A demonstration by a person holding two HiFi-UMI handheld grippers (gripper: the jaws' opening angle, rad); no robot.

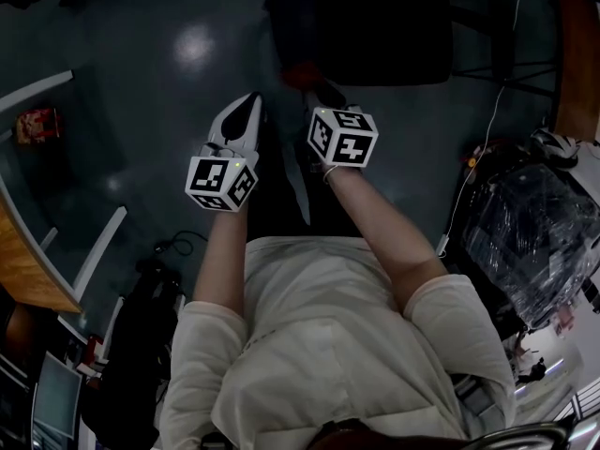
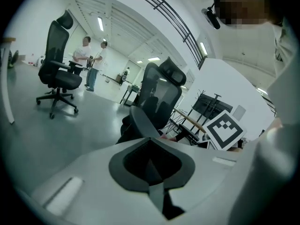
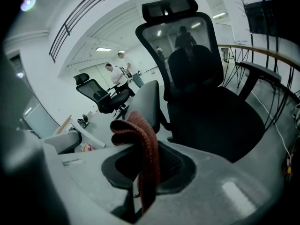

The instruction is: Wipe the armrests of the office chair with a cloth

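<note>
**Cloth poised at the chair**

Open floor (image 1: 141,101) lies left of the chair (image 3: 206,102). Its near armrest (image 3: 149,102) stands just beyond the right tool (image 3: 140,182), which pinches a red cloth (image 3: 143,144). Beside it, the left tool (image 2: 152,170) is pressed together, empty.

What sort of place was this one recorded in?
Probably a large open office or lab hall. An office chair and a second chair stand on a bare shiny floor, under ceiling strip lights, with two people beyond. The right gripper holds a red cloth.
</note>
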